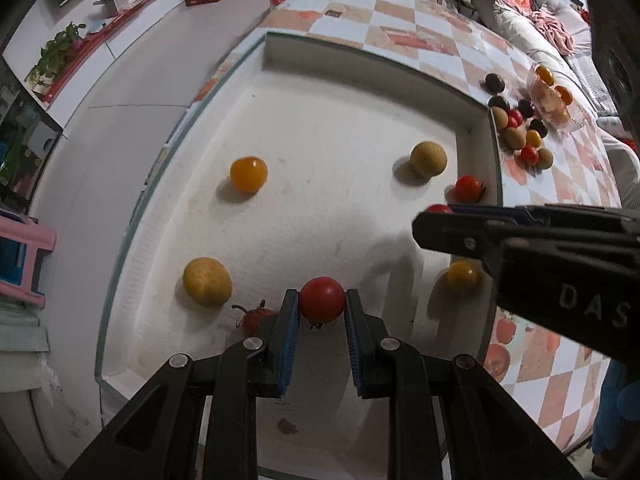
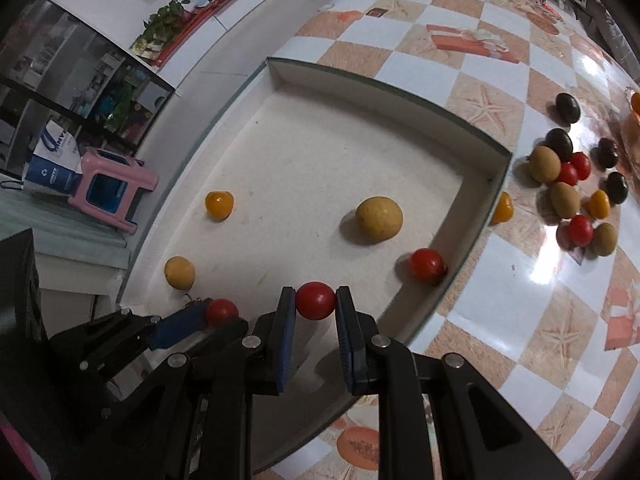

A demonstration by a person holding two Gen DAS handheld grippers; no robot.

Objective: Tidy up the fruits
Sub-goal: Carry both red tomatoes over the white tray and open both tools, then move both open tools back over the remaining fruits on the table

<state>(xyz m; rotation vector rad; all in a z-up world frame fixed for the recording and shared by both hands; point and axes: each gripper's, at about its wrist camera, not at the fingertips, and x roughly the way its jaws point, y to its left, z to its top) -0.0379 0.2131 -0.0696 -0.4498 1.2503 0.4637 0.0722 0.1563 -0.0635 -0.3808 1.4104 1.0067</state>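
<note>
Red cherry tomatoes are pinched in both grippers: one (image 1: pixel 322 300) by the left gripper (image 1: pixel 322 310), another (image 2: pixel 315 301) by the right gripper (image 2: pixel 315 308), above the white tray (image 1: pixel 280 46). Each should be released low, beside like fruit. "DAS" is printed at 3 o'clock.

The middle of the white tray (image 1: pixel 320 128) floor lies bare between scattered fruit: an orange kumquat (image 1: pixel 248 174) far left, a tan round fruit (image 1: pixel 428 159) far right, a red cherry tomato (image 1: pixel 469 188) against the right wall. The right gripper (image 1: pixel 440 216) reaches in over the right wall. Right of the tray a tight cluster of fruit (image 2: pixel 576 184) crowds the checkered table (image 2: pixel 500 300).
</note>
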